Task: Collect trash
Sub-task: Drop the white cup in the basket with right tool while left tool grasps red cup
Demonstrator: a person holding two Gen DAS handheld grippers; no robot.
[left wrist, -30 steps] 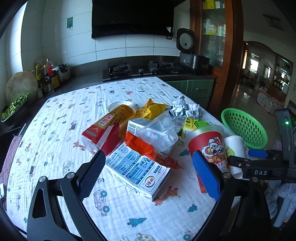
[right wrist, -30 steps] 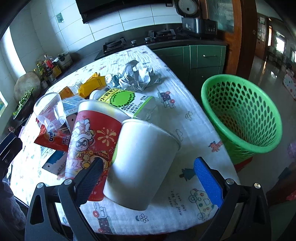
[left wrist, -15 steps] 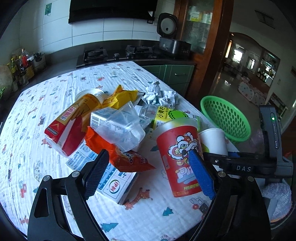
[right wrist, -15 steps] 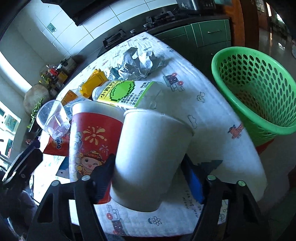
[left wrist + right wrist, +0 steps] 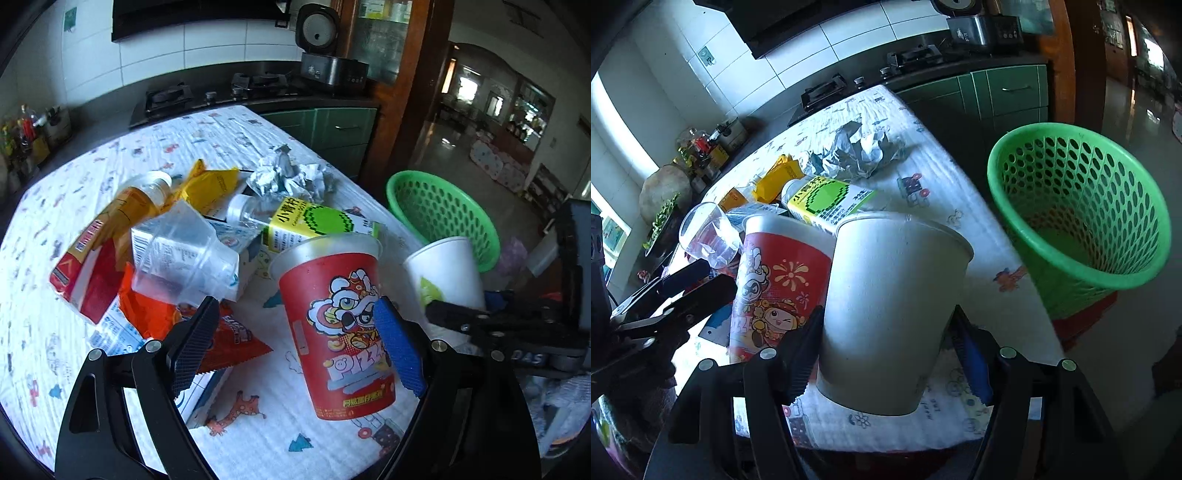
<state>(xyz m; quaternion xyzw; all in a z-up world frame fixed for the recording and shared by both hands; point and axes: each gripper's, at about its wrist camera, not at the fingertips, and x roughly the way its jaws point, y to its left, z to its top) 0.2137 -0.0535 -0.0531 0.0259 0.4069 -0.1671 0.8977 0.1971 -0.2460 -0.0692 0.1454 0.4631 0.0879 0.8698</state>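
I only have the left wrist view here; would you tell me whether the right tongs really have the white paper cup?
Observer: Yes. In the right wrist view the right tongs are closing on the white paper cup, with one pad against each side near its base.
Operator: Thank you. Is there anything in the green basket?
Observer: The bottom of the green basket shows through its opening and looks bare; I can see no trash in it.
Operator: And what does the basket stand on?
Observer: It stands lower than the table, just past its edge, on something red that I cannot identify.
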